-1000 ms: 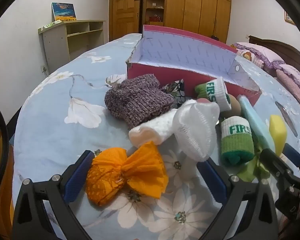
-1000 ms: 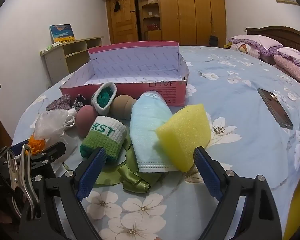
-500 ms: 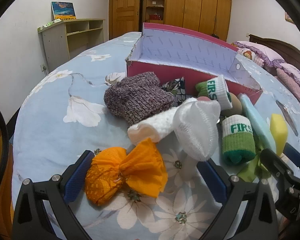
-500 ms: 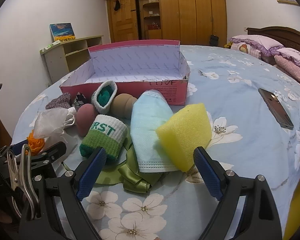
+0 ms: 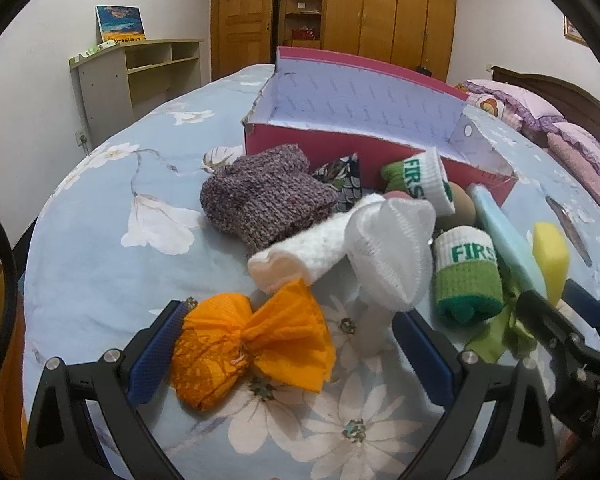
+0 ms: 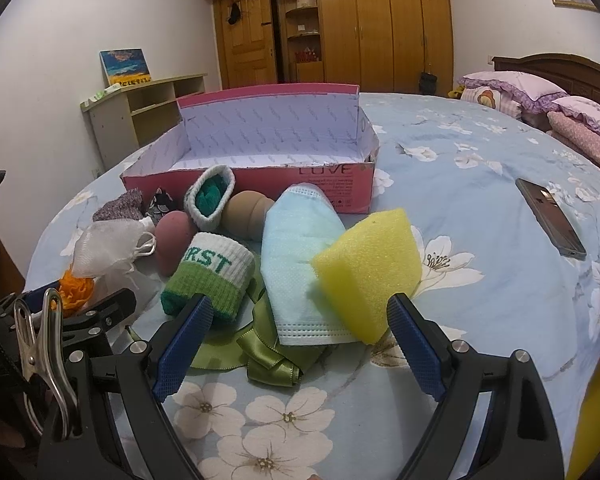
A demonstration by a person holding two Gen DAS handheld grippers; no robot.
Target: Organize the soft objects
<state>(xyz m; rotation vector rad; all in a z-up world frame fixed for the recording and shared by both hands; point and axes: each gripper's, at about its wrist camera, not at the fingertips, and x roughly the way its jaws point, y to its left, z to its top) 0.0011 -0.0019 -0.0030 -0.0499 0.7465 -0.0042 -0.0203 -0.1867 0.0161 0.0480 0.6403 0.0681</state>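
The orange mesh bundle [image 5: 248, 350], crumpled and cinched like a bow, lies on the bedspread [image 5: 100, 272] between the spread fingers of the left gripper [image 5: 288, 354], untouched. The first pick seems at hand: close, then carry toward the pink box [image 5: 340, 148] at 12 o'clock. The right gripper [image 6: 300, 344] is spread too, yellow sponge [image 6: 368, 268] at its 1 o'clock.

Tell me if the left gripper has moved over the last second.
Barely. The left gripper has only drifted slightly; the orange cloth stays between its open fingers, and the pink box sits almost unchanged.
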